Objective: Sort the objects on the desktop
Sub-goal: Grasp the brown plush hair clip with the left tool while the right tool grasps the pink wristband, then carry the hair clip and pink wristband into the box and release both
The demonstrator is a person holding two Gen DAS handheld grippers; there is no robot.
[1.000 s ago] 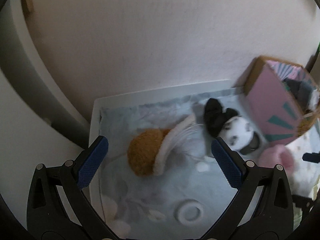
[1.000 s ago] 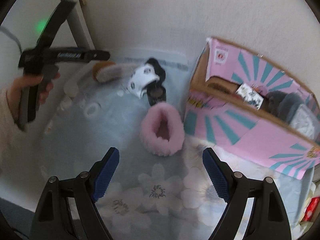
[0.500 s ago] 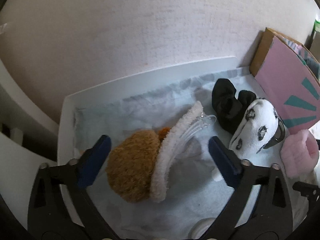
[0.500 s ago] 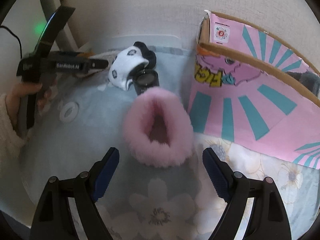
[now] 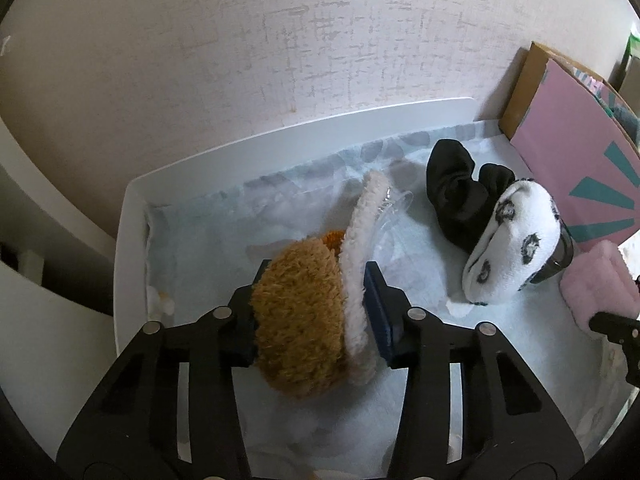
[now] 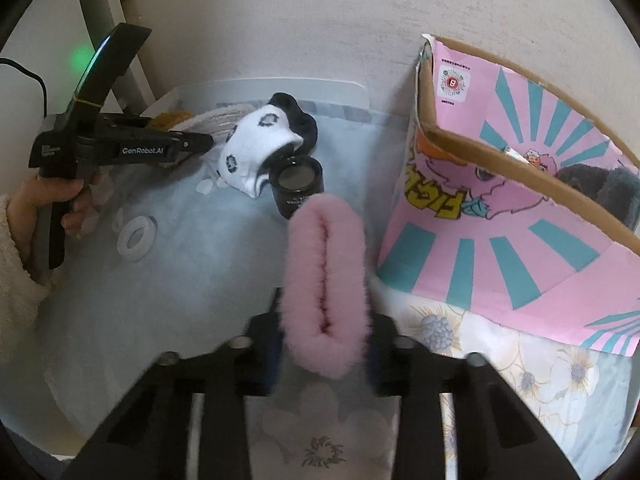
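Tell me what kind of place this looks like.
Probably a home desk pushed against a wall: a white table under a flower-print cloth, strewn with soft things like a spotted sock and a pink fluffy band, beside a pink cardboard box.

We are reading "GenRobot.AI" in white along the side of the left gripper [image 6: 196, 142]; we are seeing a QR-code sticker and large yellow cartoon lettering on the pink box [image 6: 500, 216], both illegible; small print on the black jar [image 6: 296, 184] is staying unreadable.
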